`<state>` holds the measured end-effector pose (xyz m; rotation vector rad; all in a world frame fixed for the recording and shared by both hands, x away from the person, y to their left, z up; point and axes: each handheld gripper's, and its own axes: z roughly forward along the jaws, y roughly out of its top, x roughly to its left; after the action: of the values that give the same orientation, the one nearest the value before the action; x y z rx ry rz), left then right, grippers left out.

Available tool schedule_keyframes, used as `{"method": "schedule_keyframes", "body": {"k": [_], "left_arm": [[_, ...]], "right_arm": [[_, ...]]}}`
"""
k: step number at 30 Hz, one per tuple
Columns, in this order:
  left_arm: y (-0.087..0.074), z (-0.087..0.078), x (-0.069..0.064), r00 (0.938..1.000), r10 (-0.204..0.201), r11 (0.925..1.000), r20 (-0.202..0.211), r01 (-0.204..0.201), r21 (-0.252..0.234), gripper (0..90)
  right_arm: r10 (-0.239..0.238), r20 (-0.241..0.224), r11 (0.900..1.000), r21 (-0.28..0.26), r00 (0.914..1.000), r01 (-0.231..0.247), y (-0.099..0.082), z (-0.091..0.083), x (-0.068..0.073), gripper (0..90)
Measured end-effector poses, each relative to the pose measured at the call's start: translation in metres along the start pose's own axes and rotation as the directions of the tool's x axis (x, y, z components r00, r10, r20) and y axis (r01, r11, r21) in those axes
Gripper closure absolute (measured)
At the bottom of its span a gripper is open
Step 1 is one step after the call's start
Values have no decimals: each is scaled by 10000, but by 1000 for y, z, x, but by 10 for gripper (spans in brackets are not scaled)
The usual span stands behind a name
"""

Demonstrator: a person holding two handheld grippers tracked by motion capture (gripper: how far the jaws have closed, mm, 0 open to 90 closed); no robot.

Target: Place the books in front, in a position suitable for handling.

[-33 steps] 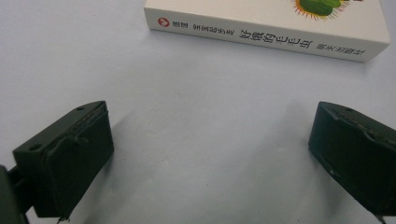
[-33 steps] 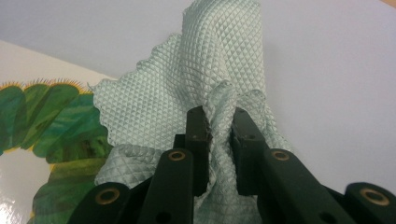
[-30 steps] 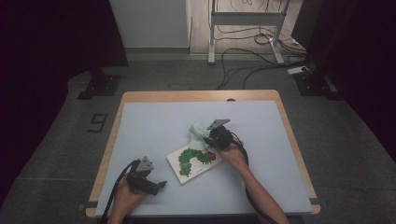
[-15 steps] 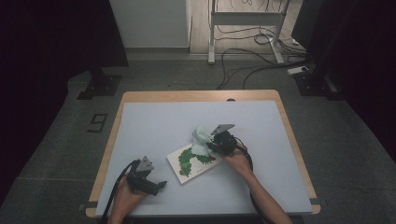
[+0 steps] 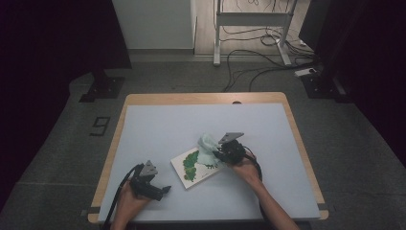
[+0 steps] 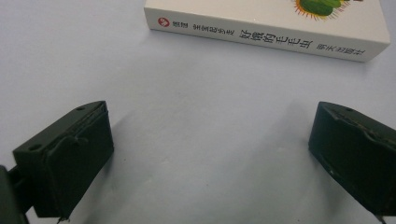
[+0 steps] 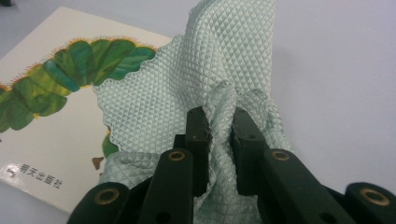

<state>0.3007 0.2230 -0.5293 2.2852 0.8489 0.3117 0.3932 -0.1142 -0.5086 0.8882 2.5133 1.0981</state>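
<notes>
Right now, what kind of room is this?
Probably a lab or recording studio: one pale table on a dark floor, loose cables behind it, and a metal stand by the wall.

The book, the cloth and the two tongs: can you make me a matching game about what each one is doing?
Things:
1. book
2. cloth
3. left tongs
4. right tongs

States:
A. pinched and bunched up
B. open, nothing between them
C. lying flat on the table
D. shut on something soft

Pairs: 1-C, 2-A, 3-B, 4-D
</notes>
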Motion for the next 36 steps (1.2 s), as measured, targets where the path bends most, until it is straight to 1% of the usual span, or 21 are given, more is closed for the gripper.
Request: {"method": "schedule_keyframes", "body": {"k": [2,6,11,13,15,21,29,33,36], "left_arm": [[0,0,0,10000,-2,10000,11,2,-5,0],[0,0,0,10000,1,10000,-1,-1,-1,0],[0,0,0,10000,4,10000,-4,-4,-1,0],[0,0,0,10000,4,10000,-4,-4,0,0],[0,0,0,10000,3,10000,0,-3,0,0],[0,0,0,10000,5,10000,-1,-5,2,0],[0,0,0,10000,-5,10000,-1,5,-2,0],[0,0,0,10000,-2,10000,-1,2,1,0],[0,0,0,10000,4,10000,0,-4,5,0]], "right_arm": [[-88,-46,10000,0,10000,88,1,1,2,783],[-103,-253,9999,-83,9996,101,3,3,8,783],[-238,-520,9997,-123,9984,232,6,7,19,783],[-269,-733,9995,-165,9969,258,7,9,23,783],[-386,-832,9992,-157,9958,374,9,10,29,783],[-676,-1175,9977,-181,9908,659,16,17,45,782],[-947,-1582,9955,-253,9829,918,24,25,62,782],[-1100,-1798,9939,-255,9775,1071,28,29,71,782],[-1227,-2005,9924,-270,9720,1197,31,32,79,782]]}}
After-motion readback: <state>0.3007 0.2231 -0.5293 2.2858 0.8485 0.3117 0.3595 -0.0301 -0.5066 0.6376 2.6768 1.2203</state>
